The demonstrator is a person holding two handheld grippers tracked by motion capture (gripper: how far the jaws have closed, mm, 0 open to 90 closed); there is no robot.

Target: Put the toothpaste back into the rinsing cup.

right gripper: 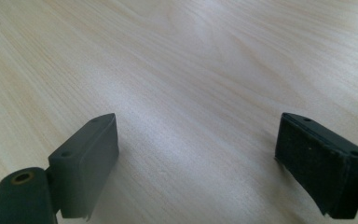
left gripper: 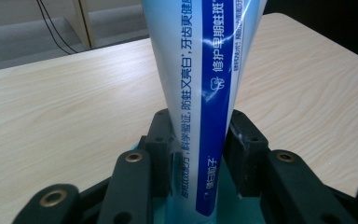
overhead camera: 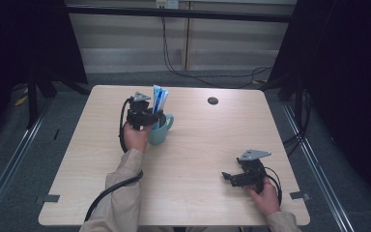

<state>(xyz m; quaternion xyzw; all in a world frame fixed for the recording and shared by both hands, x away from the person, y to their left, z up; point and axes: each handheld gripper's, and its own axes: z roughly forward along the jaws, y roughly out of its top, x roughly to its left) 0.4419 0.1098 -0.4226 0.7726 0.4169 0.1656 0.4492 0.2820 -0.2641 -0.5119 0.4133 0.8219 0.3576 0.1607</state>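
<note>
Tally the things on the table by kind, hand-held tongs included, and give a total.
Toothpaste tube: 1
Teal mug: 1
Tongs: 2, left tongs and right tongs
Total: 4

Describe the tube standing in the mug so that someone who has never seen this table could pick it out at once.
On the light wooden table, look to the far left part, where a teal mug stands beside the person's left hand. The toothpaste tube rises upright out of that mug, between the jaws of the left gripper. It is the only white and blue thing there, printed with Chinese characters along its length.
</note>
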